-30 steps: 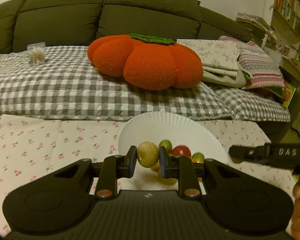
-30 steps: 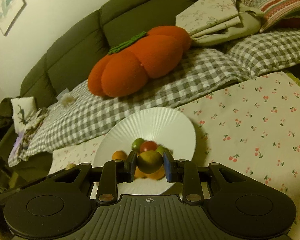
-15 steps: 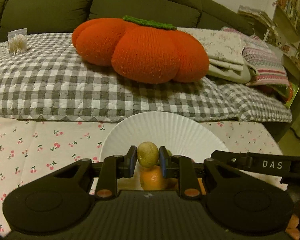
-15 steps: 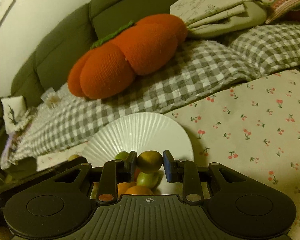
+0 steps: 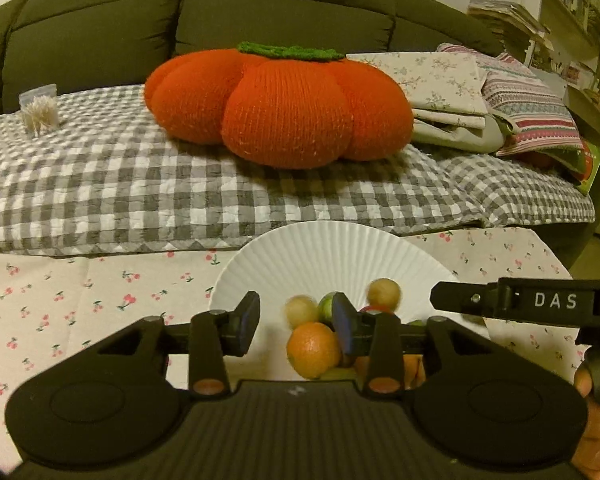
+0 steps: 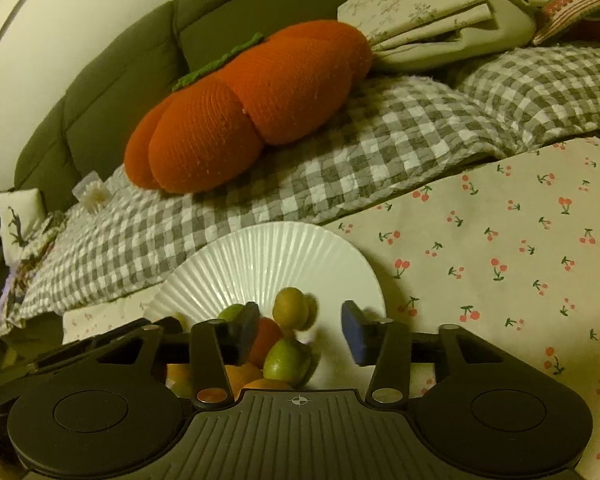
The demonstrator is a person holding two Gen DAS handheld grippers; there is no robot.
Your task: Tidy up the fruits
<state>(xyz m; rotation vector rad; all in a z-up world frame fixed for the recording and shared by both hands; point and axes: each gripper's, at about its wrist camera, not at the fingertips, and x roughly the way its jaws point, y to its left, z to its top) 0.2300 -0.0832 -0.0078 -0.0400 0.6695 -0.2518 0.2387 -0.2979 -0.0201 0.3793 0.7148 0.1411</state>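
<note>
A white fluted plate [image 5: 332, 256] on the cherry-print cloth holds several small fruits. My left gripper [image 5: 296, 320] is open just above it; a blurred tan fruit [image 5: 301, 311] lies free between its fingers, above an orange [image 5: 313, 347]. Another blurred tan fruit [image 5: 383, 291] shows beyond the right finger. My right gripper [image 6: 300, 328] is open over the same plate [image 6: 268, 256]; a blurred yellow-green fruit [image 6: 291, 307] lies free between its fingers, above a green fruit [image 6: 286, 362] and a red one [image 6: 266, 338]. The right gripper's black finger [image 5: 512, 304] reaches in from the right in the left wrist view.
Behind the table is a green sofa with a grey checked blanket [image 5: 140, 184], a big orange pumpkin cushion [image 5: 284, 108] and folded linens [image 5: 460, 92]. The cherry-print cloth [image 6: 500, 248] stretches to the right of the plate, and to its left [image 5: 60, 304].
Both grippers have opened over the plate and let go of their fruits, which now drop, blurred, onto the pile. Both grippers have come closer to the plate.
</note>
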